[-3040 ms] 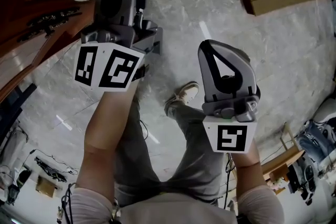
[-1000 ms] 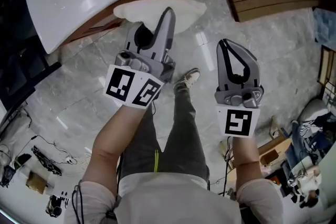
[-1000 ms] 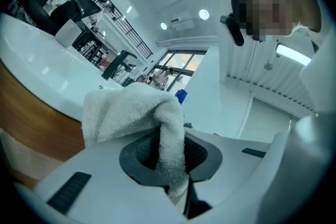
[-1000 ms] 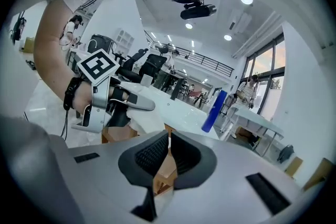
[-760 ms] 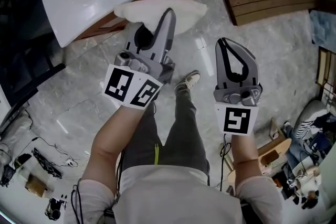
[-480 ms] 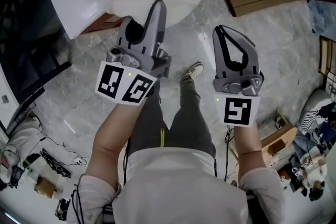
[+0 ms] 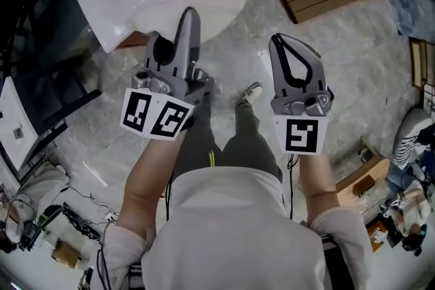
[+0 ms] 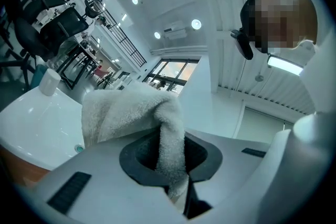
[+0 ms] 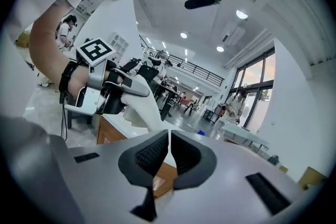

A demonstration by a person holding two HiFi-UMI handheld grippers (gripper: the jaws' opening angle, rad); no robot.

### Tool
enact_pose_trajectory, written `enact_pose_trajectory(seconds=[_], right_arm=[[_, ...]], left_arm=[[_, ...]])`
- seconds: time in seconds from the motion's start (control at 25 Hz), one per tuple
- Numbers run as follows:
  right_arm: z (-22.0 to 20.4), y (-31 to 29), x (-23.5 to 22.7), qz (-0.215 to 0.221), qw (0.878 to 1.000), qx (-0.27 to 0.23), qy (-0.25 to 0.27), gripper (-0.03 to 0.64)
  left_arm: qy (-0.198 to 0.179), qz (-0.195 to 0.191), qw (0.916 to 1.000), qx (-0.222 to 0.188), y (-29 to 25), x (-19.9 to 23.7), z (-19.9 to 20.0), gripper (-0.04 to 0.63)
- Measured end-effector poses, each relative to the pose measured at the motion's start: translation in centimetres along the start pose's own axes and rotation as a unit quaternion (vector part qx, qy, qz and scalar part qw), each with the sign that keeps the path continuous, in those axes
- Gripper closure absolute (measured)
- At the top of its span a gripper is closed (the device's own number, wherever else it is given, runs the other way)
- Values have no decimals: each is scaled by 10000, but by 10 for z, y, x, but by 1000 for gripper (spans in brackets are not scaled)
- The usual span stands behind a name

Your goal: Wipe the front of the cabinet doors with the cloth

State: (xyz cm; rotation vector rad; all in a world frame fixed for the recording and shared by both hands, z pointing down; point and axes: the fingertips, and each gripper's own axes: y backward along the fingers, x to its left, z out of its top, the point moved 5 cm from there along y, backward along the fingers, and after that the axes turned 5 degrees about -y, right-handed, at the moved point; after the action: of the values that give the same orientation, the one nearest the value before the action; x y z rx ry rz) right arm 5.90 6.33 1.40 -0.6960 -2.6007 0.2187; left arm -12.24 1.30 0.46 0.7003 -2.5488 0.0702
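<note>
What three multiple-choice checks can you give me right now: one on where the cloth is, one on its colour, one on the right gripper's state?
1. Where is the cloth?
A. folded on a shelf
B. held in the left gripper
C. hanging on a hook

2. What colour is the cloth?
A. blue
B. red
C. white

3. What state is the right gripper in?
A. shut on nothing
B. wide open
C. shut on a bottle

Answers:
1 B: the left gripper view shows its jaws closed on a fold of the cloth.
2 C: it looks white in both the head view and the left gripper view.
3 A: the right gripper view shows the jaws meeting with nothing between them.
</note>
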Motion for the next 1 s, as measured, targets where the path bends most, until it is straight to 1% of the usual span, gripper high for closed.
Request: enact_pose_trajectory(seconds=[0.16, 0.24, 0.48, 0.76, 1.0], right_arm=[[16, 19, -14, -82, 9999, 105, -99, 575], [26, 27, -17, -89, 9999, 112, -42, 575], [56, 42, -31, -181, 9997, -148, 100, 575], [70, 48, -38, -170, 9992, -287, 217, 575], [79, 47, -36, 1, 9989, -320, 339, 576]], left_arm=[[-25, -23, 9999, -166, 6, -25, 32, 538], [-86, -38, 9996, -255, 11, -34, 47, 538], [-249, -6, 9980, -583, 25, -51, 86, 538], [-436, 168, 9956, -809, 38, -53, 106, 538], [-489, 269, 9942, -923, 46, -53, 120, 538]])
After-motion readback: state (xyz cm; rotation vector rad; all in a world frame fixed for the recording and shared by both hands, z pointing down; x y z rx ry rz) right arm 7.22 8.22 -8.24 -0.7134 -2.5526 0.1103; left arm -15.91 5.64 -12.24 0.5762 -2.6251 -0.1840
